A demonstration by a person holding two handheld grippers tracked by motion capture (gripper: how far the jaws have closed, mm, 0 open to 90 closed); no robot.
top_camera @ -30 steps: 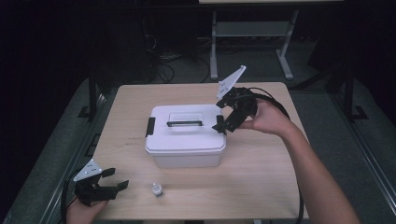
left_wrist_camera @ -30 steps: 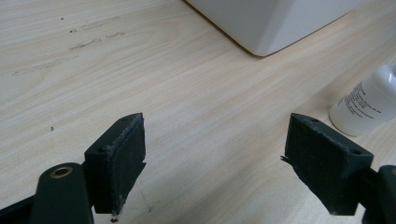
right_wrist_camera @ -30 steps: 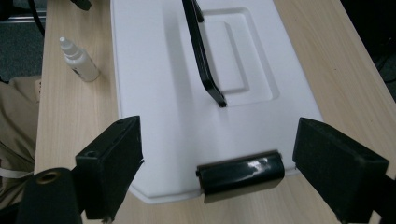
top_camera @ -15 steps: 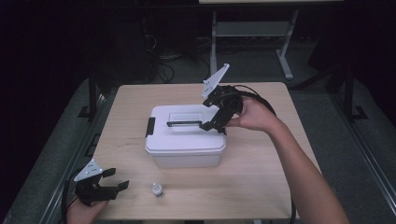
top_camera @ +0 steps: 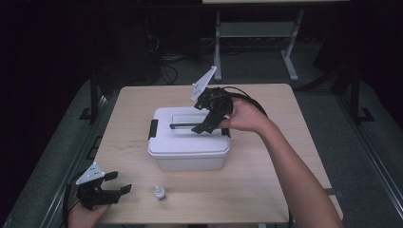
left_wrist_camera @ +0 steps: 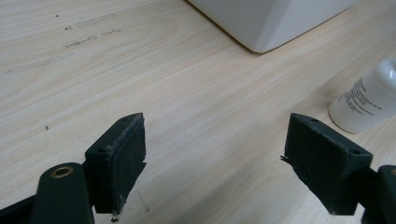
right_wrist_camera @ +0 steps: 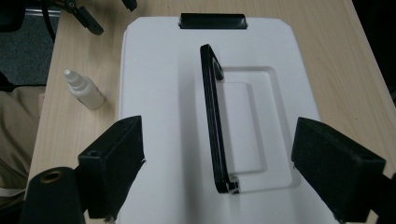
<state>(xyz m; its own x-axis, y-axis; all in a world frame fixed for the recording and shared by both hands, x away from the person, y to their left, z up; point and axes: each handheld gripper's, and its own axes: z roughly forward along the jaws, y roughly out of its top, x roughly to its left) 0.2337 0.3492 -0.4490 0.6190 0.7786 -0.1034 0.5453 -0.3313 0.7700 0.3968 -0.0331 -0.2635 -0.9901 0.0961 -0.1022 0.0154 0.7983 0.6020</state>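
- Directly below the right gripper [right_wrist_camera: 217,175], between its two widely spread jaws, runs the black handle [right_wrist_camera: 214,116] of the white box [top_camera: 187,142]; the jaws grip nothing, and whether they touch the lid [right_wrist_camera: 159,93] cannot be told.
- Seen from the high view, this gripper [top_camera: 209,121] is tilted down over the middle of the lid, with the handle lying just beneath its tips.
- Beyond the far end of the handle, one black latch [right_wrist_camera: 212,20] sits at the lid edge; a second latch [top_camera: 153,128] shows on the box's side in the high view.
- Judged step: closing on the handle to lift it or the box.
- Risk 1: the handle appears to lie flat against the lid recess. A jaw that lands on top of it, not beside it, would likely slip off without a grip.
- Risk 2: if the latches are fastened or released unevenly, a pull on the handle could drag or tip the whole box.
- Risk 3: a small white bottle [left_wrist_camera: 369,95] stands just beside one jaw of the left gripper [left_wrist_camera: 224,163], which rests wide and empty on the table [top_camera: 266,180]. A sideways sweep would knock it over.
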